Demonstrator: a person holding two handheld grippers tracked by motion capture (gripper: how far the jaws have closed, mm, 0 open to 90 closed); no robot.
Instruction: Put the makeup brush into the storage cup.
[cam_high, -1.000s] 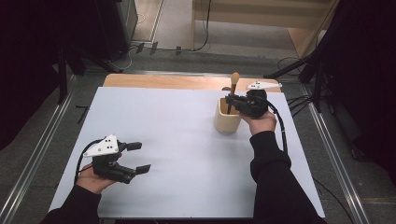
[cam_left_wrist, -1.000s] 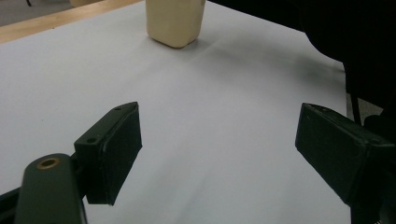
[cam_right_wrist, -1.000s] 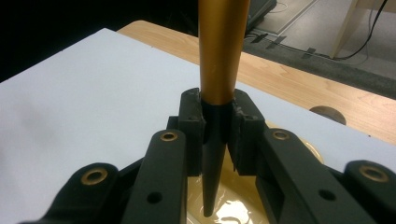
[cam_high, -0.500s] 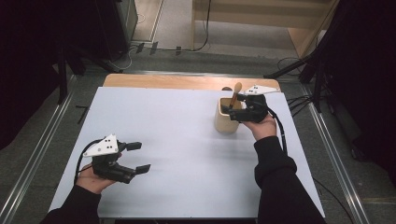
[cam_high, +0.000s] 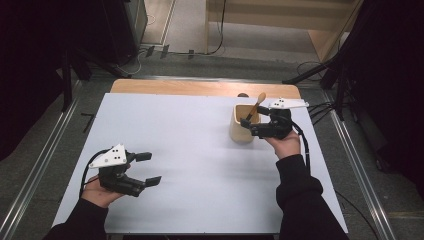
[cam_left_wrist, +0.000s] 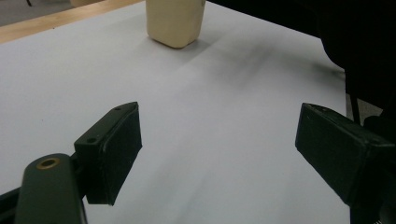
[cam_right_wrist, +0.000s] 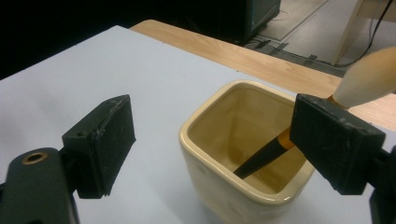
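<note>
Cream ceramic cup (cam_high: 243, 125) sits at table's (cam_high: 200, 150) 1 o'clock, w/ a wooden-tipped brush (cam_high: 256, 106) leaning inside, head up. Right gripper (cam_high: 251, 126), jaws just opened wide, brush let go, hangs beside the cup, prob. backing off. Left gripper (cam_high: 148, 168) idles at 7 o'clock, jaws apart, nothing btwn them.

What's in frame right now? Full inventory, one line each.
cup: 1, cream, far right part of the table
brush: 1, tan wooden handle with dark lower end, leaning inside the cup
table: 1, white top with a wood strip at the far edge
left gripper: 1, black, near left of the table, jaws open, nothing between them
right gripper: 1, black, beside the cup, jaws have just been opening, nothing gripped
</note>
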